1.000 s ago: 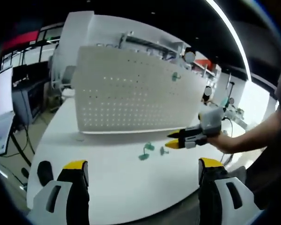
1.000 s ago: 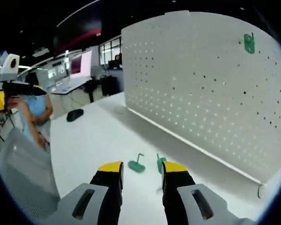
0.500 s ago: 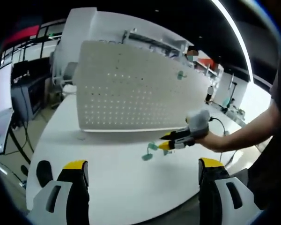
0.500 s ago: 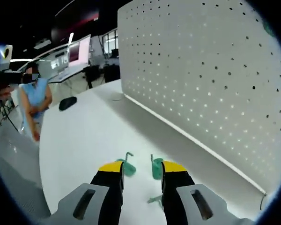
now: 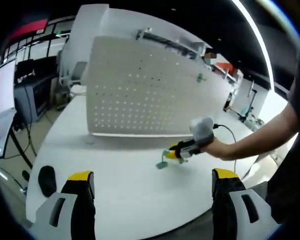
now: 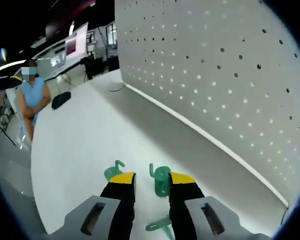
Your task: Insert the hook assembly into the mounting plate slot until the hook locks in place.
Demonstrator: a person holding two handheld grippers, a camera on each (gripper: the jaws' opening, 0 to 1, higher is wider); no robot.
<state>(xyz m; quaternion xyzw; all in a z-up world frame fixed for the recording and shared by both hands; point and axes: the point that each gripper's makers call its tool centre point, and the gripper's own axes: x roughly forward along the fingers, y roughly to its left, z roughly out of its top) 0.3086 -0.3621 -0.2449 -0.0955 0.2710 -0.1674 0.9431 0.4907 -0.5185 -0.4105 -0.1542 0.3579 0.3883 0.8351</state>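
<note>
Yellow-tipped, the right gripper (image 6: 152,181) is seen low over the white table (image 6: 80,145), its jaws parted and nothing clenched; a green hook (image 6: 161,181) lies between the tips, though contact cannot be judged. A second green hook (image 6: 113,171) lies just left of the left tip, and a third green piece (image 6: 160,226) nearer, between the jaws. Beyond stands the white perforated mounting plate (image 6: 220,75). The left gripper (image 5: 152,185) is held wide open, well back from the hooks, with a hook (image 5: 199,77) seen hung on the plate.
</note>
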